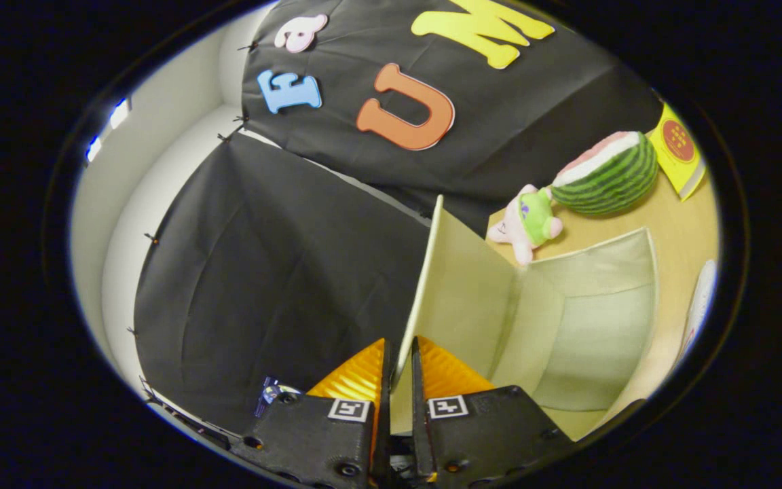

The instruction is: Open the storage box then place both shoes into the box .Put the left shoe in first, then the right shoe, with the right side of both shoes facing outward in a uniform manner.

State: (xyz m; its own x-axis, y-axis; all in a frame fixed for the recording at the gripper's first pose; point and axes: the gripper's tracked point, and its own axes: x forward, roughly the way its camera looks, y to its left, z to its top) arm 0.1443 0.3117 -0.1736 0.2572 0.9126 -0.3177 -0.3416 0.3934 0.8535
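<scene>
I have the gripper [399, 360] clenched on the lid [459, 299] of the storage box [588, 326]; the two fingers sit at the bottom centre of the frame, and the thin edge of the lid runs up from between them towards the middle. Both fingers press on this edge, one on each side, so I judge the grasp is firm.

The lid stands lifted and the inside of the box is visible in the lower right part, so I judge the opening step is almost done or done. The box looks empty inside. At the far right edge I see a narrow white curved thing [700, 305]; it may be a shoe, but I cannot tell. So both shoes are left to place, left one first.

The box and lid are pale cream, with thin flat panels and sharp fold lines; the back wall shows a fine woven or ribbed texture, like a fabric-covered board. It stands on a smooth wooden table [683, 224]. Beyond it, in the upper right, lie a soft plush toy [527, 221], pink and green, a rounded striped watermelon toy [608, 173], and a flat yellow card [677, 151]
</scene>
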